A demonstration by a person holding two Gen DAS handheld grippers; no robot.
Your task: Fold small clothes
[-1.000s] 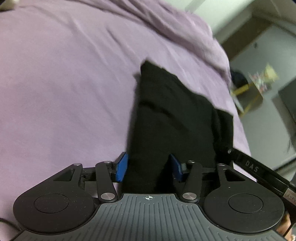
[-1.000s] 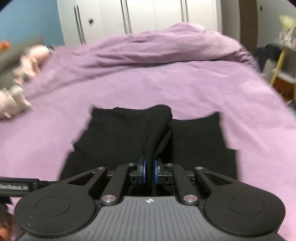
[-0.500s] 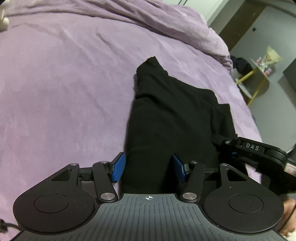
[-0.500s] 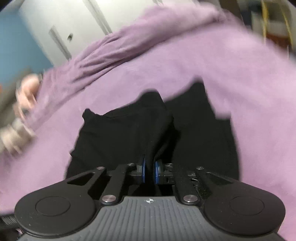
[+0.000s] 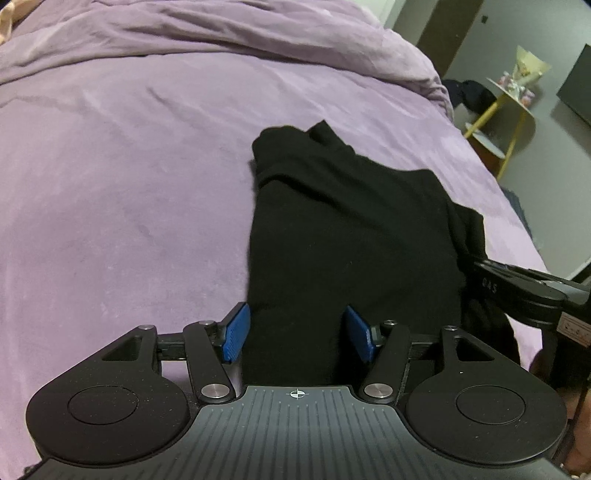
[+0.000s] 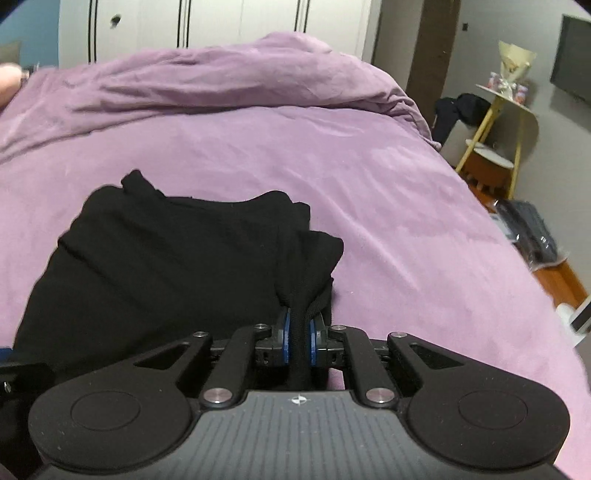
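Note:
A black garment (image 5: 351,229) lies folded lengthwise on the purple bed (image 5: 110,184). Its near end runs between the blue pads of my left gripper (image 5: 297,338), whose jaws stand wide and are opening; the pads do not visibly press the cloth. My right gripper (image 6: 299,341) is shut on a bunched, corded edge at the right side of the garment (image 6: 166,266). The right gripper's black body (image 5: 517,288) shows at the right edge of the left wrist view, beside the cloth.
A bunched purple duvet (image 6: 221,81) fills the bed's far end, before white wardrobe doors (image 6: 221,22). Off the bed's right side stand a yellow side table (image 6: 506,110), dark clothes (image 6: 458,110) and a plastic-wrapped bundle (image 6: 532,229) on the floor.
The cloth that lay to the right of my right gripper is now all to its left, laid over the rest. The left wrist view has rolled level and drawn back a little.

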